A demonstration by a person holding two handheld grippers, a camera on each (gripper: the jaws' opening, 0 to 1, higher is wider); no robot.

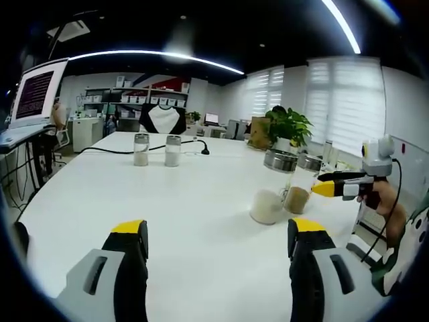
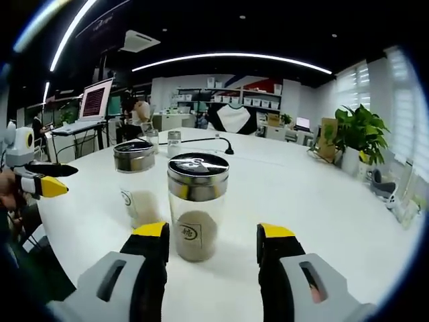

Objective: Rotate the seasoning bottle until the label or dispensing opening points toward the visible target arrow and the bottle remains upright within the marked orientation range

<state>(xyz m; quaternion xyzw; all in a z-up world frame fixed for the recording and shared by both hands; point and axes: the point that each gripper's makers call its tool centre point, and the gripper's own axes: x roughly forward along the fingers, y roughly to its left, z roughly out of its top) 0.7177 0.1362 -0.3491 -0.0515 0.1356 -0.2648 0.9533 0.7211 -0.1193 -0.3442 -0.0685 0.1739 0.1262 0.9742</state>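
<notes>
Left gripper view looks across a wide white desk (image 1: pixel 167 221) with a smooth, matte top. The left hand-held gripper (image 1: pixel 218 248) hovers low over it, its two yellow-tipped grey jaws spread wide apart with nothing between them. At the right edge of this view the right hand-held gripper (image 1: pixel 335 188) comes in, held by a person's hand (image 1: pixel 389 204), its yellow tip pointing at two glass jars.

In the right gripper view the right hand-held gripper (image 2: pixel 213 245) has its jaws open on either side of the nearer seasoning bottle (image 2: pixel 196 208), not touching the glass. This bottle stands upright on the desk, a clear cylinder with a shiny metal shaker lid, holding a brownish powder in its lower part and bearing a small printed mark. Just beside it, to the left and a little behind, stands a second jar (image 2: pixel 136 181) of the same make with white powder in it. In the left gripper view the same pair appears as the brown-filled bottle (image 1: pixel 301 184) and the white-filled jar (image 1: pixel 271 188), close together.

Far across the desk stand two smaller shakers (image 1: pixel 156 149) side by side, near a black cable (image 1: pixel 120 151). A potted plant (image 1: pixel 288 127) stands by the blinds.
</notes>
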